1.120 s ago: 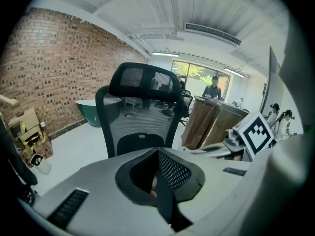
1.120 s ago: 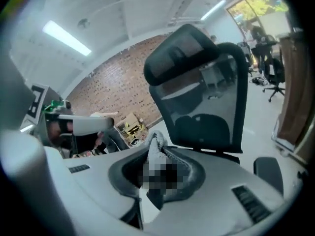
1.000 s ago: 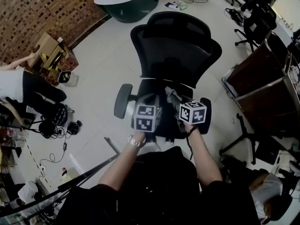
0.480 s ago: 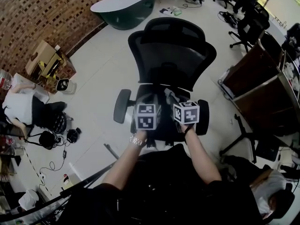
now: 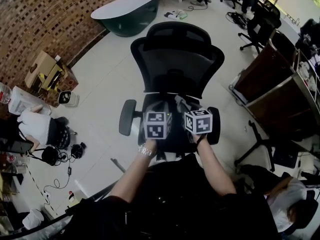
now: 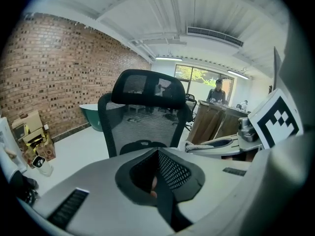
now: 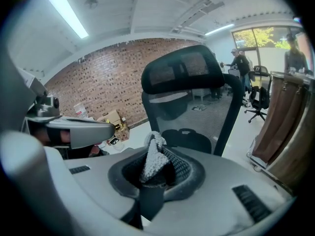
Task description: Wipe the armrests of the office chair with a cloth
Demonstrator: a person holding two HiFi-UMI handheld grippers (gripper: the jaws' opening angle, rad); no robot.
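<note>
Since a second ago the right gripper's marker cube has edged left, closer to the left one, and the office chair (image 5: pixel 177 64) sits a little further left in the head view. Neither gripper has gone out to an armrest.

At the left, the left armrest (image 5: pixel 126 117) stands clear of both grippers and looks untouched. The left gripper (image 6: pixel 158 176) hovers over the seat with its fingers pressed together and nothing between them. Just beside it, the right gripper (image 7: pixel 155 170) has its fingers pinched on the cloth (image 7: pixel 151 154), a grey, nubbly tuft that sticks up past the tips and points towards the backrest. Further right, the right armrest (image 5: pixel 215 125) lies near this gripper, not yet met by the cloth.

By its look the cloth is light and soft, and it will probably fold and bunch under pressure. Only a small tuft shows beyond the tips, so a pinch nearer one edge would likely leave more cloth free to drape over the rounded armrest pad. The armrests look firm and smooth, so moderate pressure should do.
</note>
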